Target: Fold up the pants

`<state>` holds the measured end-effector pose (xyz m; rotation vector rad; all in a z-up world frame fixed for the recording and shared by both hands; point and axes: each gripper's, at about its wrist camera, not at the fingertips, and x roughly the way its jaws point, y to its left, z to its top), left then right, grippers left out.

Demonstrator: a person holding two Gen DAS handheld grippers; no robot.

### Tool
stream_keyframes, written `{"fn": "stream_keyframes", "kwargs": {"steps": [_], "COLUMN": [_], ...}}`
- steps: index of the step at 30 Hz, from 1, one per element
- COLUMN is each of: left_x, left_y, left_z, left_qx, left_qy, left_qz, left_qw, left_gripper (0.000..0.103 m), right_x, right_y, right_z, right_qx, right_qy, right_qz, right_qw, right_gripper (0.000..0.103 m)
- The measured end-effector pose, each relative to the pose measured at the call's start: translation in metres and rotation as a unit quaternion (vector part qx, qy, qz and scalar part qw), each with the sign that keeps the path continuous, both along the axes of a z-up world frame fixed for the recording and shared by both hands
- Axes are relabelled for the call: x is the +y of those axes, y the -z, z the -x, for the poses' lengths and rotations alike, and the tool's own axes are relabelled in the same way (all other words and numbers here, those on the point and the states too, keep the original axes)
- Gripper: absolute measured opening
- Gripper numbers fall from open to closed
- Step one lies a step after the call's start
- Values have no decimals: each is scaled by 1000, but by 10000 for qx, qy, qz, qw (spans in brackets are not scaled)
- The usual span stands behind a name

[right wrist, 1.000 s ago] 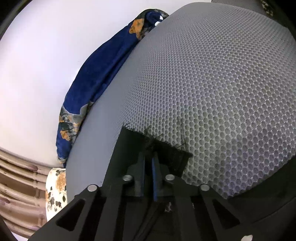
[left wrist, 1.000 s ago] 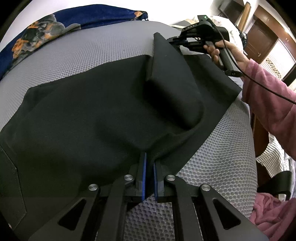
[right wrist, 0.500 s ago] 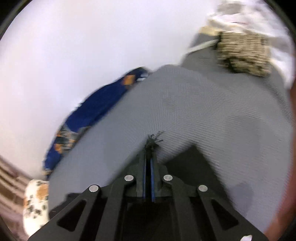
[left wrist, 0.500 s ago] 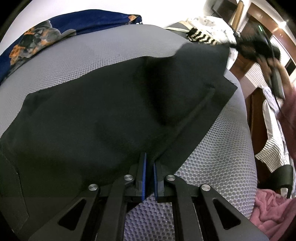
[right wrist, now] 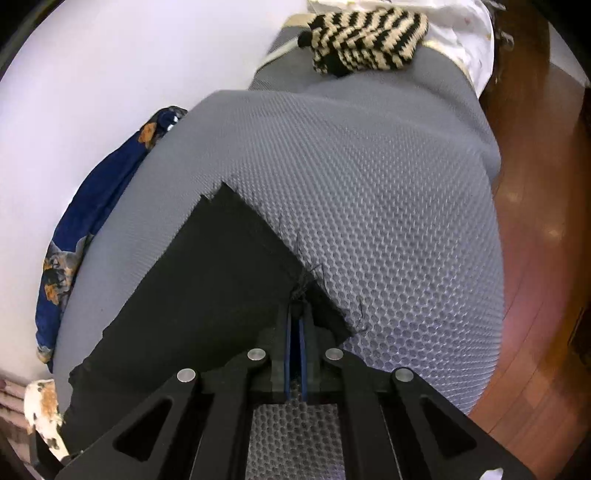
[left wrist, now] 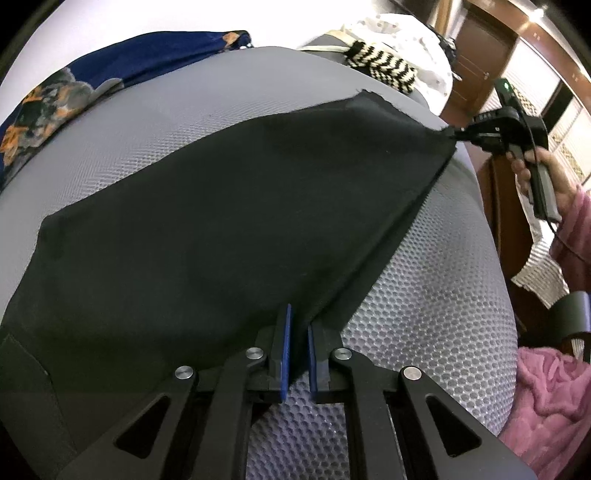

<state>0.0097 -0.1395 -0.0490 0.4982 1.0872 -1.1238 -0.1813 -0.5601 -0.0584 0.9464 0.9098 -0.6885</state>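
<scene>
Black pants [left wrist: 221, 221] lie spread over a grey honeycomb mattress [left wrist: 424, 314]. My left gripper [left wrist: 298, 314] is shut on their near edge, the blue pads pinching the fabric. In the left wrist view my right gripper [left wrist: 456, 133] is at the far right, held by a hand [left wrist: 535, 173] in a pink sleeve, and pulls the leg's end taut. In the right wrist view the right gripper [right wrist: 296, 312] is shut on the frayed hem corner of the pants [right wrist: 207, 288], slightly above the mattress [right wrist: 369, 203].
A blue floral cloth [left wrist: 74, 92] lies along the mattress's far left edge by the white wall. A black-and-cream striped knit [right wrist: 365, 35] and white cloth sit at the far end. Wooden floor [right wrist: 535, 221] lies to the right. Pink fabric [left wrist: 546, 398] is at lower right.
The right gripper has carried the leg's end rightward and a little up, unfolding the doubled-over part until the fabric is stretched flat. The left gripper has stayed in place, still gripping.
</scene>
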Motion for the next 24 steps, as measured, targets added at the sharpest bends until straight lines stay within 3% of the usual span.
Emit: {"fn": "stream_keyframes", "kwargs": {"steps": [8,12,14,17,20,24], "left_x": [-8,-8,-4,3,7,5], "left_y": [6,1,-11,-29,-39,-30], "left_z": [-3,-8,-9,-12,-23,-50], "left_qx": [107,351,514,505,320,368], "left_qy": [55,42,25,-15,-373,-1223], "left_qz": [-110,-112,109,429,761,802], "left_qw": [9999,9993,9986,9978,9959,9886], "left_gripper": [11,26,33,47,49,49], "right_x": [3,0,-4,-10,-25,-43], "right_y": [19,18,11,-4,-21,-29], "right_z": [9,10,14,19,10,-30], "right_qx": [163,163,213,197,41,-364], "right_qy": [-27,-79,-14,-81,-400,-1110], "right_qz": [6,-110,-67,149,271,40], "right_qw": [9999,9998,9997,9997,9988,9931], "right_gripper": [4,11,29,30,30,30]}}
